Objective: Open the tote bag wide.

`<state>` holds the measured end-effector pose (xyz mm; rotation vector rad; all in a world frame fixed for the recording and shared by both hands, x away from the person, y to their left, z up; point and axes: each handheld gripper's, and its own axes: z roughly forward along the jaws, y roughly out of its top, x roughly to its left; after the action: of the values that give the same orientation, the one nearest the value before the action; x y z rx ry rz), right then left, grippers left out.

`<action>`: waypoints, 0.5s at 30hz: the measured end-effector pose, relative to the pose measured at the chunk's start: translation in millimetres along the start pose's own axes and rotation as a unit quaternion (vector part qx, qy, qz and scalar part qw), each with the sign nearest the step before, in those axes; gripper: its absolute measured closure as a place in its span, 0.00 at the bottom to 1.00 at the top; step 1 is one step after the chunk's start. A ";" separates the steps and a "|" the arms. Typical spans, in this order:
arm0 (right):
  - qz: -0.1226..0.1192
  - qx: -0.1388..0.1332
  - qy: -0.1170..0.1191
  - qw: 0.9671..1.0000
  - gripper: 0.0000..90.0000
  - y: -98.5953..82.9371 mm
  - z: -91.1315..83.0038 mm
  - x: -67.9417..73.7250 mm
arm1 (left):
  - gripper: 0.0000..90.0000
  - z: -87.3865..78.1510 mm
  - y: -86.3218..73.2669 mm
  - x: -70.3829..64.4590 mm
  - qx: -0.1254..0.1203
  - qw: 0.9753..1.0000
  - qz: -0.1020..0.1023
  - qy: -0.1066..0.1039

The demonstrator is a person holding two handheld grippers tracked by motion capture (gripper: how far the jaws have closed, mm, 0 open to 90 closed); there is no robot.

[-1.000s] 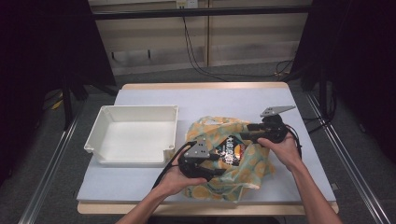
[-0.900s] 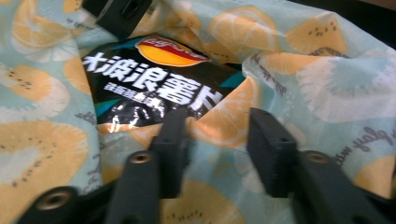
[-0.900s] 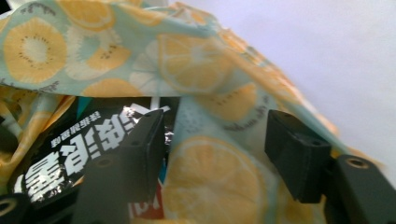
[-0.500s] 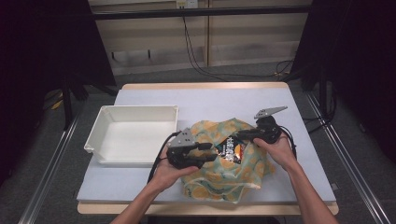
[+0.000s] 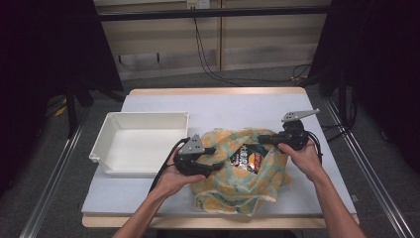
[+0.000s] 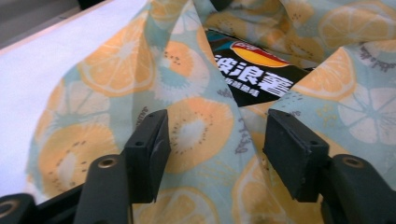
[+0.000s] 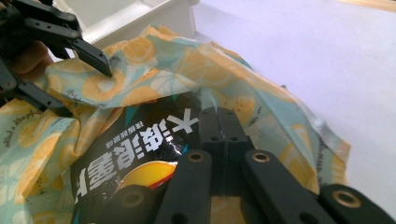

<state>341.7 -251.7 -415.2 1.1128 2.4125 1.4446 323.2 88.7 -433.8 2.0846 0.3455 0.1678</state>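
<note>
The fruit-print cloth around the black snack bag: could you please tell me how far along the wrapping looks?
Partly done: the fruit-print cloth already rises around the black snack bag, whose top shows. In hand: the left gripper is open over a fold, and the right gripper is shut at the bag's edge. Left: closing the top.

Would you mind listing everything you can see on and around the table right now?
Table: one, pale top with wooden edge, centre of the high view.
Tray: one, white, left part of the table.
Cloth: one, pale teal with orange citrus slices, crumpled on the near right of the table, loosely around the snack bag.
Snack bag: one, black with white lettering, lying in the cloth's opening.
Cables: several, black, on the floor behind the table.
Left tongs: one, black, open over the cloth's left side.
Right tongs: one, black, jaws together at the cloth's right edge; whether they pinch cloth is unclear.
Forearms: two, entering from below.
</note>
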 end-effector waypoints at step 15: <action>-0.005 -0.033 0.018 0.999 1.00 1.9 -27.5 -4.4 | 1.00 -41.1 1.0 34.9 -0.084 0.993 -0.081 0.007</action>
<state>333.7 -273.7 -400.0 1.0668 2.3722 1.5416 345.9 132.8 -412.6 1.8822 0.4903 0.1108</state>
